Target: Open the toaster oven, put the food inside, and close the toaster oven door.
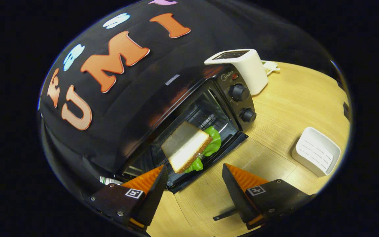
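The gripper (194, 186) is standing wide open with nothing between its fingers, hovering over the table (294, 108) just in front of the toaster oven (189, 112). The oven door (209, 161) is lying folded down, and the sandwich (186, 146) is sitting at the oven's mouth, tilted, with lettuce (213, 140) sticking out on the far side; whether it is resting on the rack or partly on the door is hard to tell from this angle. The sandwich is probably light and soft, so it would squash or shed its filling under a hard pinch; a gentle push on the crust edge looks safer. The door is stiff and hinged, best lifted from under its front lip. A white toaster (245, 67) and a white dish (316, 151) are standing well apart on the table.
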`<state>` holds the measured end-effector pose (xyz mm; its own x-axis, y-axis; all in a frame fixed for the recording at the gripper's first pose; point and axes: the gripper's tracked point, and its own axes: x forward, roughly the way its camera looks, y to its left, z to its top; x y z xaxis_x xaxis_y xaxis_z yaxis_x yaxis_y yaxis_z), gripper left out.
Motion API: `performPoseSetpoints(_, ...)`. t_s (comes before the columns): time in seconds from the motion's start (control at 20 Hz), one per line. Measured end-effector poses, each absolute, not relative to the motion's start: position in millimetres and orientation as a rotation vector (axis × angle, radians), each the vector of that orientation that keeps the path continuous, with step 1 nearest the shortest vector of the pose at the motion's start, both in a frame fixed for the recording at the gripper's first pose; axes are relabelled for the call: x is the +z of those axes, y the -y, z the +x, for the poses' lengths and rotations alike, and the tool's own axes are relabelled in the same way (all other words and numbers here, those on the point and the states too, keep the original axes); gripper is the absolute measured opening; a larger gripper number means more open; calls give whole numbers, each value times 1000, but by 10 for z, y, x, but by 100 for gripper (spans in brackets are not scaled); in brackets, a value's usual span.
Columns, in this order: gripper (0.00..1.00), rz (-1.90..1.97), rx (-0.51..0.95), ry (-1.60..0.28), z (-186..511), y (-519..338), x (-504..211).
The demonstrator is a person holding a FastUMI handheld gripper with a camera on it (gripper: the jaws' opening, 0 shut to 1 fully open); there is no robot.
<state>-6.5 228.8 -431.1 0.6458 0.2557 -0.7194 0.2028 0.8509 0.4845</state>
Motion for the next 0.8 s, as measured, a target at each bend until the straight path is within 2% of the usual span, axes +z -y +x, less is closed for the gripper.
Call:
performPoseSetpoints(0.35,99,274,238,-863,-543,-2194,-4120)
performPoseSetpoints(0.8,99,-45,310,-908,-1295,-1804,-4466)
